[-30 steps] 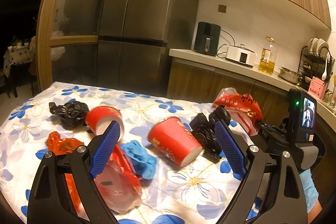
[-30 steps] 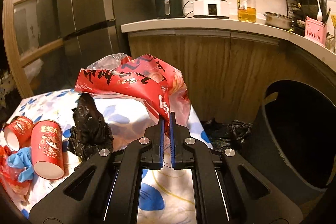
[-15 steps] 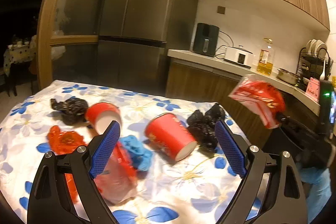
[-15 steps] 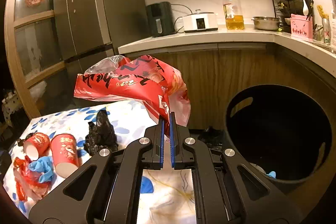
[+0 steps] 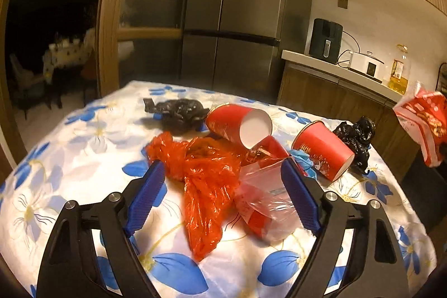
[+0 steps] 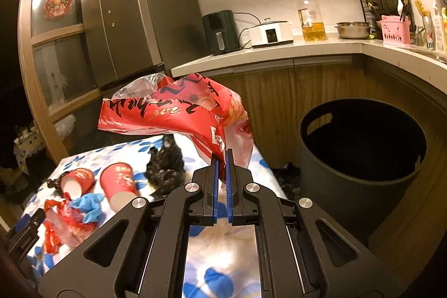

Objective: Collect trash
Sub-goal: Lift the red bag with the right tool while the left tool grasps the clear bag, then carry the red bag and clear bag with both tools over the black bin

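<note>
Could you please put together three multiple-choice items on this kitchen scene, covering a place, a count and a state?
1. Where is the black bin?
A. on the counter
B. on the floor beside the table
C. on the table

2. How many red paper cups lie on the tablecloth?
A. two
B. four
C. none

3. What state is the right gripper in?
A. wide open
B. shut on the red snack wrapper
C. shut on a cup

Answers: 1 B, it stands low against the cabinets; 2 A, both lie tipped over; 3 B, its fingers pinch the wrapper's corner.
</note>
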`<state>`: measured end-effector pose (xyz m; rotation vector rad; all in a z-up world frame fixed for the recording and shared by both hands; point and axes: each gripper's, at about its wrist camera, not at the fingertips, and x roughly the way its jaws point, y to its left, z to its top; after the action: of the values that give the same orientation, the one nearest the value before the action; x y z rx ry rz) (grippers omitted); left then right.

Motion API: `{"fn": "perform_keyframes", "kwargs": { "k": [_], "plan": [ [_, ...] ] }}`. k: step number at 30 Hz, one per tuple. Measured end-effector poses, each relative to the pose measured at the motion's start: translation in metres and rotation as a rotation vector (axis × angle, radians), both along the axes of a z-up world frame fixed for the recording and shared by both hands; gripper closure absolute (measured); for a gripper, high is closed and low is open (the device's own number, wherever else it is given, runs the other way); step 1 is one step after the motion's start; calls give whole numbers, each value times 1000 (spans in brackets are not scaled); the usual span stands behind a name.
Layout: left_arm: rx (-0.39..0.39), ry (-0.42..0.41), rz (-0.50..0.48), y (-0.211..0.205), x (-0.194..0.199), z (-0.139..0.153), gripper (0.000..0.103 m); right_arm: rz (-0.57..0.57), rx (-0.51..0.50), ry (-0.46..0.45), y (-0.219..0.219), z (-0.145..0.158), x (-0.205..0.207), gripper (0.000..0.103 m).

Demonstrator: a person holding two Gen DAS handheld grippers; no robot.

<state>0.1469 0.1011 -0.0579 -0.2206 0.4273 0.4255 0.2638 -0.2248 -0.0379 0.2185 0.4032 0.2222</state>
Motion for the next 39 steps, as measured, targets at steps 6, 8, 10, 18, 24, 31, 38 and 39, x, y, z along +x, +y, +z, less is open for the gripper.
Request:
{"fn": "perform_keyframes", "kwargs": {
  "k": [6,8,10,18,24,31,38,39],
  "plan": [
    [74,-16,-73,-20,0,6,25,10,14,12,3,-1,-14,99],
    [89,-3,-90,-26,5,5,28,14,13,14,5,-1,-16,99],
    [80,19,-108,-27,13,3,31,20,8,11,6,0,-20,99],
    [39,116,-138,-28,35,-9,54,28,6,14,6,-1,-23,99],
    [15,120,-157,-28,32,-11,82,30,11,13,6,0,-25,99],
    [10,40,-186,-37,9,12,90,33,23,-5,1,6,-32,99],
    [6,-103,-241,-49,-16,59,90,36,38,-37,-4,16,-41,99],
    [9,-119,-250,-52,-18,65,90,37,42,-43,-6,17,-43,99]
  ]
}}
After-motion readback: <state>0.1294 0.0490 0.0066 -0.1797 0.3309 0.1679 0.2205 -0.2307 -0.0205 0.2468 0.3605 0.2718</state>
